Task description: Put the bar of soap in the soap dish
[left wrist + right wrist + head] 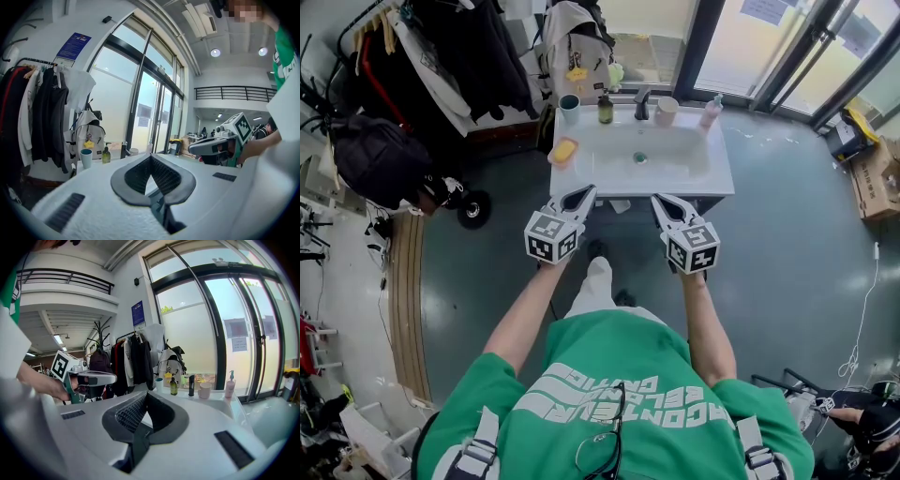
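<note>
In the head view a yellow-orange piece (pixel 563 150) lies on the left rim of the white sink (pixel 712 173); soap and dish cannot be told apart there. My left gripper (pixel 586 194) hangs just in front of the sink's front edge, below that piece, jaws shut and empty. My right gripper (pixel 661 201) is level with it to the right, also shut with nothing held. Both gripper views, left gripper (pixel 151 157) and right gripper (pixel 145 393), show the tips meeting. Neither of them shows the soap.
Along the sink's back stand a teal cup (pixel 569 103), a green bottle (pixel 606 110), a black faucet (pixel 643 101), a pink mug (pixel 667 111) and a pump bottle (pixel 711 112). A clothes rack (pixel 441 56) and a backpack (pixel 572 42) are at the left, a cardboard box (pixel 874 178) at the right.
</note>
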### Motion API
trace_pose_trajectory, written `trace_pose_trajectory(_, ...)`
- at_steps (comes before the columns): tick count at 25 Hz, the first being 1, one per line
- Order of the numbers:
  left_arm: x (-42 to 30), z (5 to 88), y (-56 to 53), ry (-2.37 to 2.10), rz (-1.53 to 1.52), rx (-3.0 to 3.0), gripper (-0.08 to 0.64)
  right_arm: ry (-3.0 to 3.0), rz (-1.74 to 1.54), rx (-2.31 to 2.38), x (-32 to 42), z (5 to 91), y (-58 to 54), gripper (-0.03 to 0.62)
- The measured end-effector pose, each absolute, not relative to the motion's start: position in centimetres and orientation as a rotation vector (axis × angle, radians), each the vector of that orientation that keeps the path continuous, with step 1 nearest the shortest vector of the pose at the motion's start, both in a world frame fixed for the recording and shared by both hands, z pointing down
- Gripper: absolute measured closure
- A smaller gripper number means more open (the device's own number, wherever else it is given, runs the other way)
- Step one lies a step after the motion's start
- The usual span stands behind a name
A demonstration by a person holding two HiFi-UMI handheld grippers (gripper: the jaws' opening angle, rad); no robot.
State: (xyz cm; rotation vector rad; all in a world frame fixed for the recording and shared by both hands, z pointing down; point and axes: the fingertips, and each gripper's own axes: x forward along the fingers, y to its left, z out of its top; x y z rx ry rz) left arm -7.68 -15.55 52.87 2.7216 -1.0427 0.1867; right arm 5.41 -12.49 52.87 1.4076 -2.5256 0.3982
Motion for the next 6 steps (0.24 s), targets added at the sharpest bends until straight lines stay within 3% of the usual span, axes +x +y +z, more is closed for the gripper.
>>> trace_pose_trajectory(6,-7.35,53.33,-15.90,-1.063,0.194,2.717,0.553,-2.528,0.410,1.401,6.08,53.49,-12.73,0.578)
